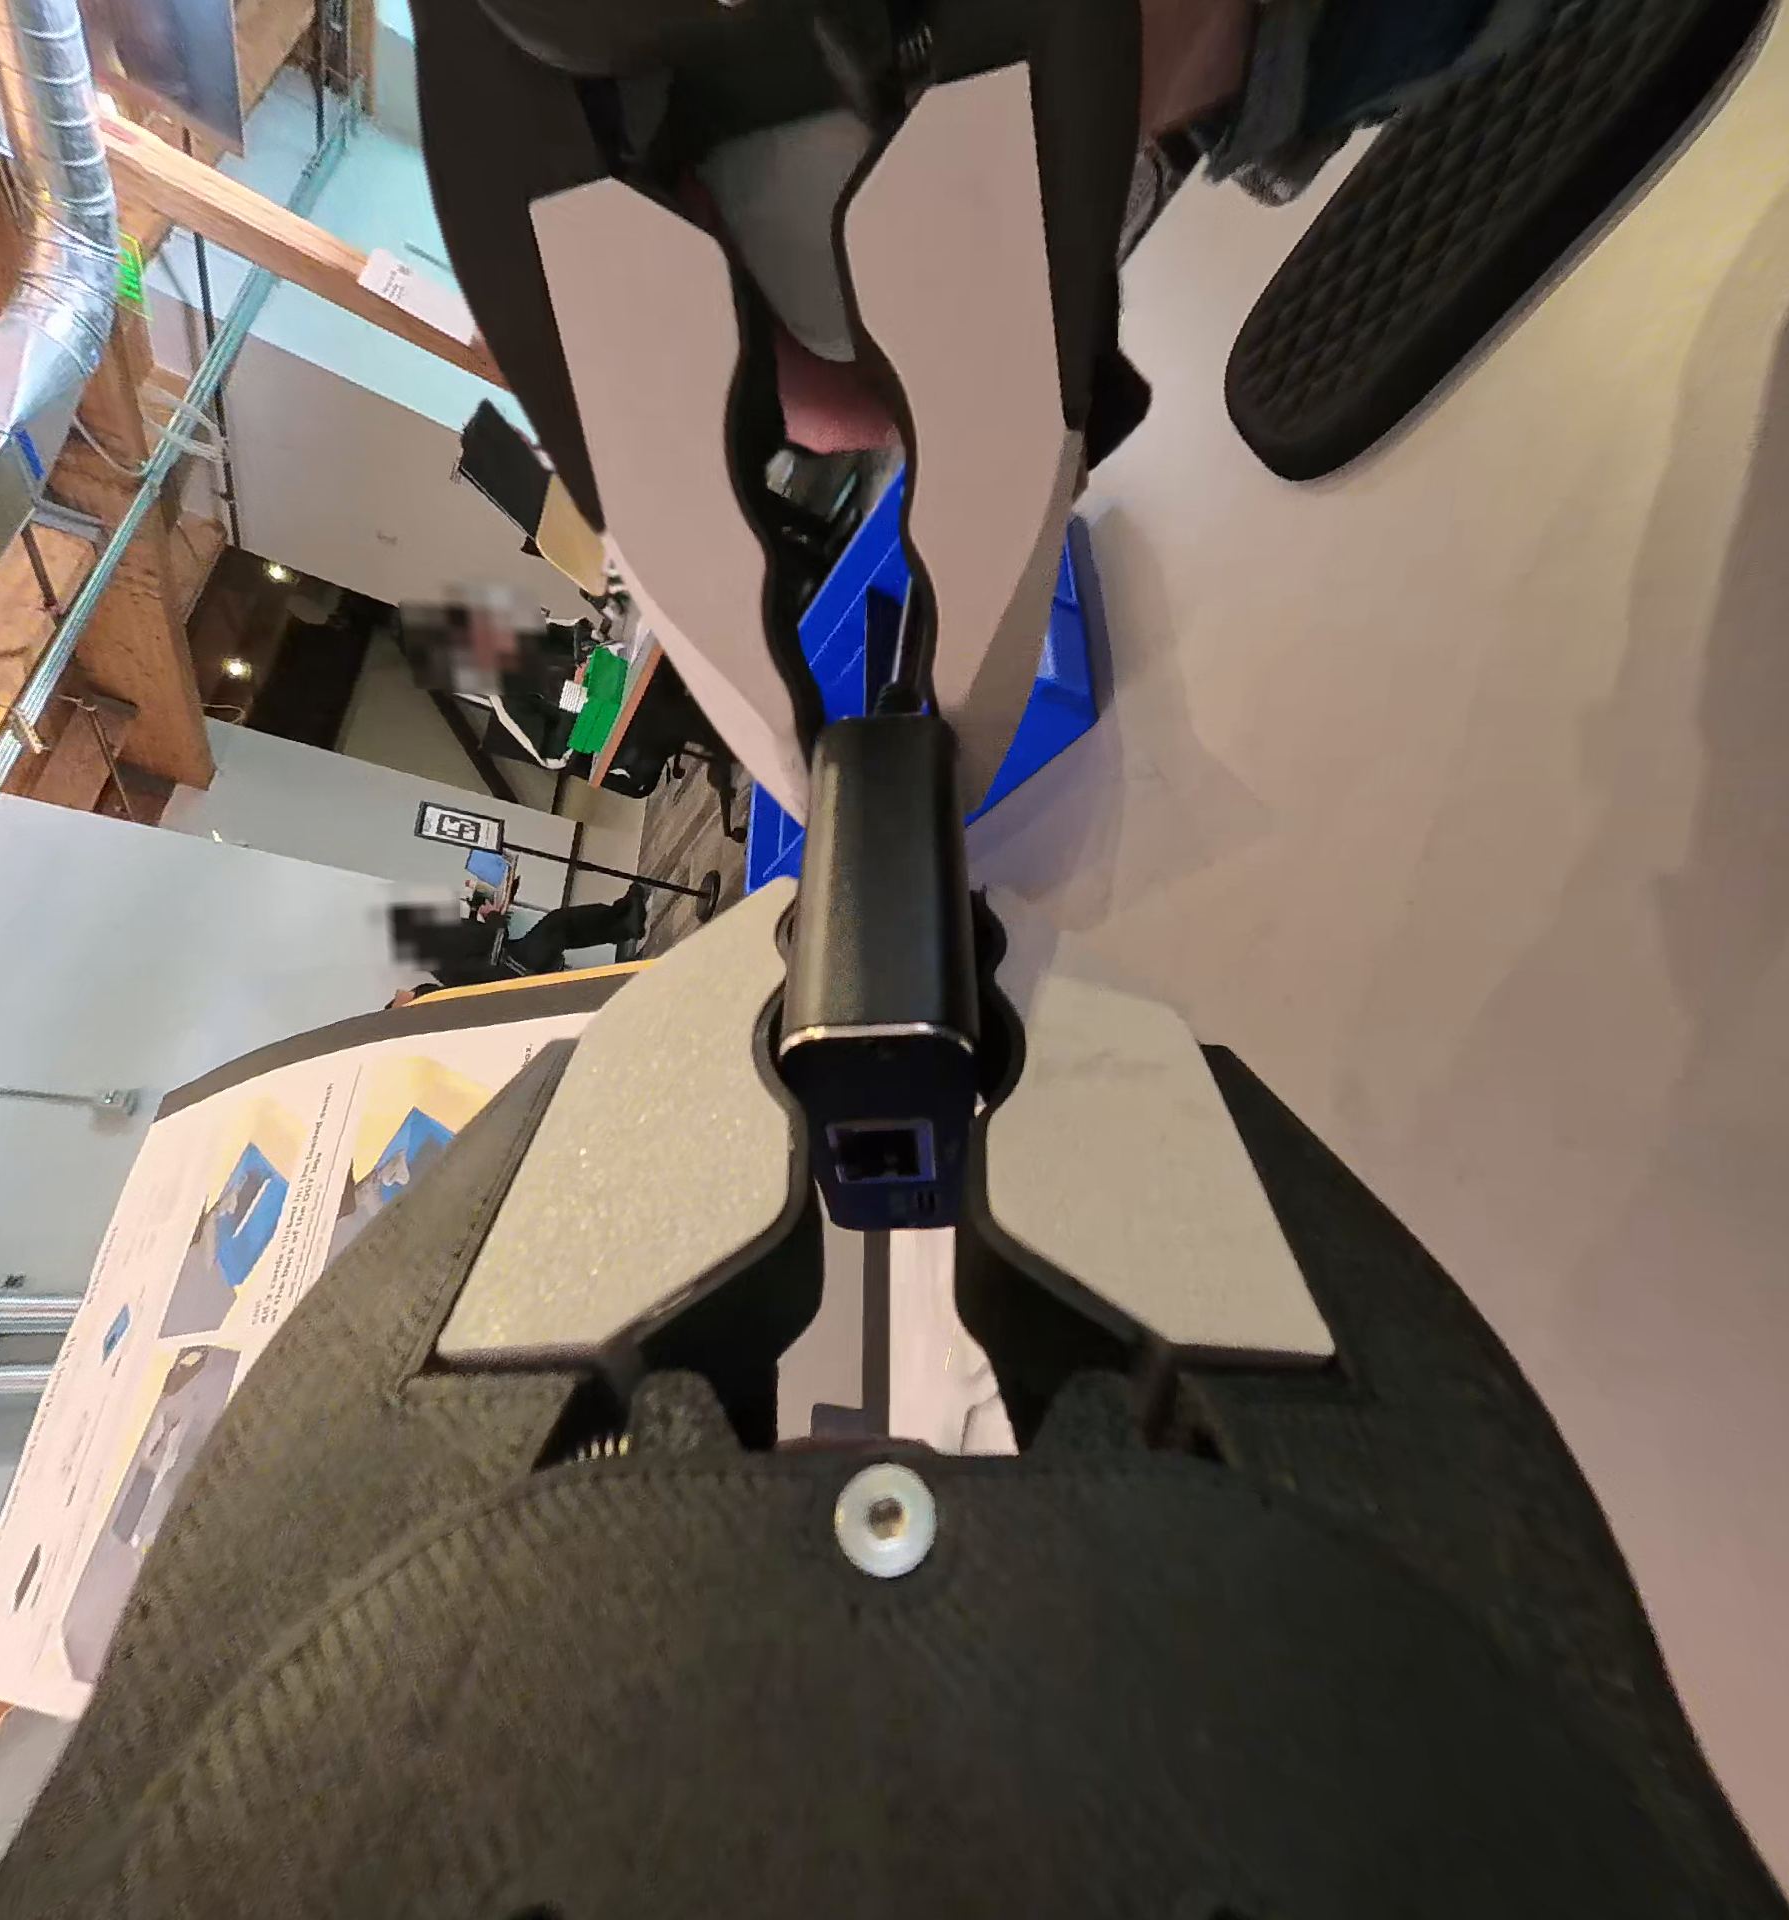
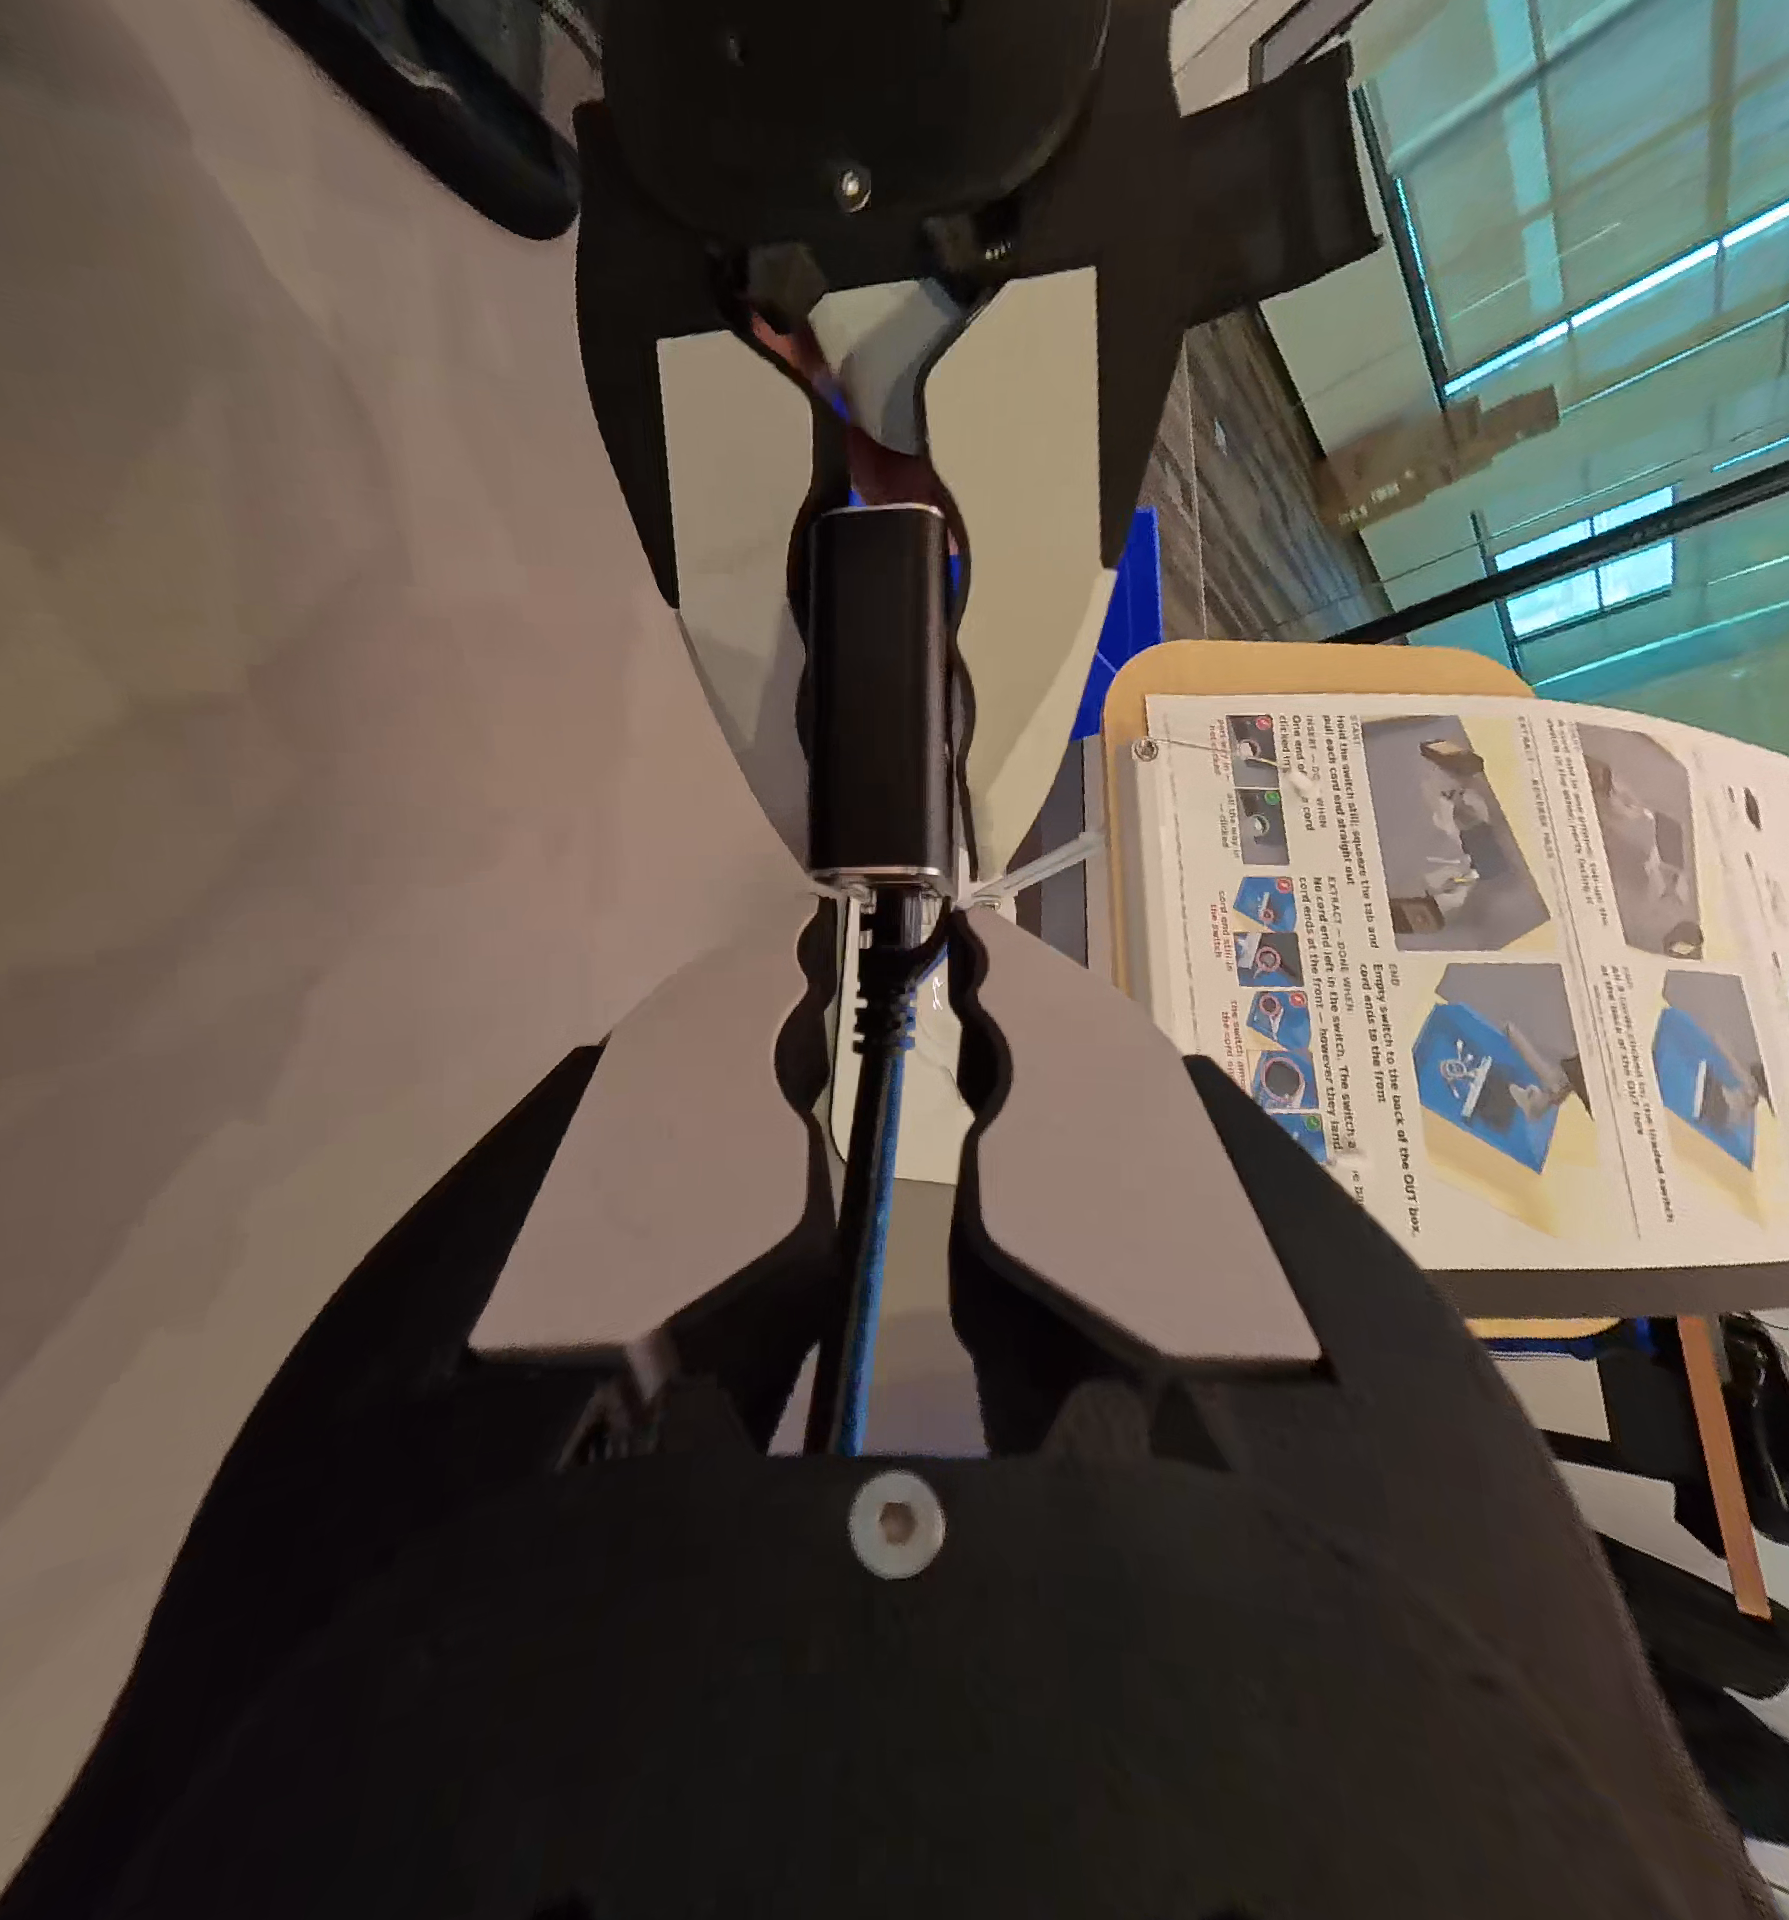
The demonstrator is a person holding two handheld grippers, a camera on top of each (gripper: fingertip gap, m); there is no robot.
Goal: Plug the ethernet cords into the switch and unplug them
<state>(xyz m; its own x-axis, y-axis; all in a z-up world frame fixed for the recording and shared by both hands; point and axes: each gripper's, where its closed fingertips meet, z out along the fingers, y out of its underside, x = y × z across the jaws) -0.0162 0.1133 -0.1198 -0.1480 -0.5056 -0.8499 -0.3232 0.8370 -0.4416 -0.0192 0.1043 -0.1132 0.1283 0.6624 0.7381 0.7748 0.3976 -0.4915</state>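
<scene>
Room: open office, wood beams and a metal duct overhead, glass wall on one side, people at desks far off.
Bench point(image 1: 1492, 831): pale, mostly bare around the work; a dark ribbed pad point(image 1: 1472, 260) lies at its far edge.
Switch point(image 1: 885, 935): small black box held in the air between the two grippers, one empty port on its blue end face turned toward the left camera.
Left hand-held gripper point(image 1: 885, 1039): fingers clamped on the sides of the switch near the port end.
Right hand-held gripper point(image 2: 895, 966): fingers close together around the ethernet cord point(image 2: 874, 1195) just behind its plug; pad contact not clear from this view.
Cord: black and blue, plug boot seated in the far end of the switch, cable running back between the right fingers.
Blue bin point(image 1: 838, 623): on the bench behind the switch, partly hidden by the right gripper.
Instruction sheet point(image 2: 1492, 987): printed page on a tan board just right of the grippers, beside the bin.
Obstruction: each gripper blocks the other's view beyond the switch.
</scene>
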